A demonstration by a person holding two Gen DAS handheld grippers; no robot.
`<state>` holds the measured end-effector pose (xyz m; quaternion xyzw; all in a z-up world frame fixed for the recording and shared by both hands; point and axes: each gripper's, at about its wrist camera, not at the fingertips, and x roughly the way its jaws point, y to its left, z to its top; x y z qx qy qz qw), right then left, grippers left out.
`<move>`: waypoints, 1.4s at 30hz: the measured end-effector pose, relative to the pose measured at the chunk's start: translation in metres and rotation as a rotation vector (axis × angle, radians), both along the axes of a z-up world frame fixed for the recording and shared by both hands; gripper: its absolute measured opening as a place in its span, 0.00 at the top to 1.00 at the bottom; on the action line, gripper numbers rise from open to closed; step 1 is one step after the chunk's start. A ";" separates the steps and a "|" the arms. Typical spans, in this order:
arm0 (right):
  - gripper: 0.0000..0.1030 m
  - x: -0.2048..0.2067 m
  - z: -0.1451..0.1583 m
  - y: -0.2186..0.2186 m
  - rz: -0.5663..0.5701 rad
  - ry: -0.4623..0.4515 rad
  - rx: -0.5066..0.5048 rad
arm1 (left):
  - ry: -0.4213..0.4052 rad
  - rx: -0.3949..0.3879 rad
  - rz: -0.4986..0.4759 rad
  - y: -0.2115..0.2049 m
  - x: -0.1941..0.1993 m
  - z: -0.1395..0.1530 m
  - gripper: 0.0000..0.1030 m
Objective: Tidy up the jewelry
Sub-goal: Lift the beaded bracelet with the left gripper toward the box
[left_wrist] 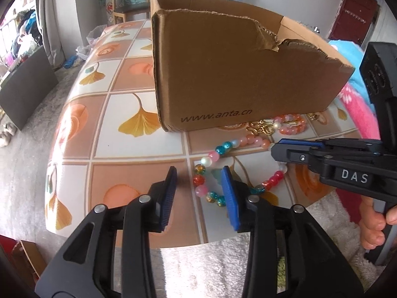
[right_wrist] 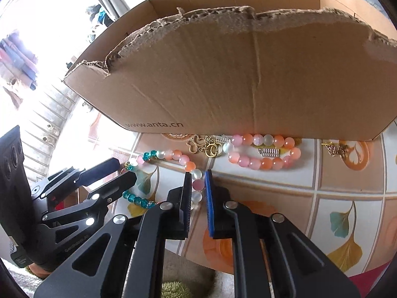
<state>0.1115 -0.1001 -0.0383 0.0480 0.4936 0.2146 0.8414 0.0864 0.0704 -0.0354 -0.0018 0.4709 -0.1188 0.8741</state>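
Note:
A multicoloured bead necklace (left_wrist: 224, 149) lies looped on the tiled table in front of a torn cardboard box (left_wrist: 235, 64). My left gripper (left_wrist: 199, 173) is open, just left of the loop, above the table. My right gripper (right_wrist: 198, 178) is nearly closed around the necklace's pale beads (right_wrist: 197, 185); it also shows in the left wrist view (left_wrist: 273, 147). A pink-orange bead bracelet (right_wrist: 263, 151) and gold chain pieces (right_wrist: 203, 145) lie against the box (right_wrist: 235, 74). A small gold piece (right_wrist: 335, 149) lies further right.
The table (left_wrist: 119, 114) has a ginkgo-leaf tile cloth, its edge close to me. A white fluffy rug (left_wrist: 223, 255) is below. A wooden chair (left_wrist: 129, 2) stands behind the table. Pink and blue fabric (left_wrist: 357, 99) lies at right.

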 end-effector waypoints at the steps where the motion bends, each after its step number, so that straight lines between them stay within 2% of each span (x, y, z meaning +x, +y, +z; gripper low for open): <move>1: 0.89 0.000 0.000 0.001 0.004 -0.008 -0.007 | -0.002 0.017 0.001 -0.002 0.000 0.000 0.66; 8: 0.89 -0.006 0.000 0.016 0.040 -0.091 -0.069 | -0.029 0.117 -0.011 -0.014 0.001 -0.001 0.68; 10: 0.89 -0.007 0.001 0.016 0.048 -0.107 -0.084 | -0.032 0.117 -0.017 -0.015 0.000 -0.001 0.71; 13: 0.89 -0.011 0.000 0.019 0.070 -0.141 -0.114 | -0.035 0.120 -0.013 -0.016 0.001 -0.001 0.81; 15: 0.90 -0.014 0.000 0.023 0.077 -0.164 -0.134 | -0.037 0.119 -0.016 -0.016 0.001 -0.001 0.90; 16: 0.90 -0.014 0.000 0.023 0.079 -0.170 -0.139 | -0.039 0.126 -0.021 -0.016 0.000 -0.001 0.92; 19: 0.90 -0.014 0.001 0.021 0.076 -0.168 -0.109 | -0.047 0.150 -0.028 -0.020 -0.001 0.000 0.92; 24: 0.90 -0.015 0.005 0.002 0.064 -0.166 -0.043 | -0.073 0.142 -0.008 -0.019 -0.011 0.013 0.92; 29: 0.90 -0.025 0.012 -0.007 0.074 -0.196 -0.020 | -0.099 0.095 -0.019 -0.021 -0.026 0.038 0.92; 33: 0.90 -0.038 0.029 -0.021 0.080 -0.239 0.023 | -0.136 0.074 -0.027 -0.021 -0.037 0.063 0.92; 38: 0.90 -0.055 0.068 -0.044 0.078 -0.347 0.067 | -0.221 0.036 -0.073 -0.025 -0.041 0.111 0.92; 42: 0.90 -0.060 0.104 -0.063 0.080 -0.457 0.093 | -0.301 0.064 -0.133 -0.042 -0.032 0.150 0.92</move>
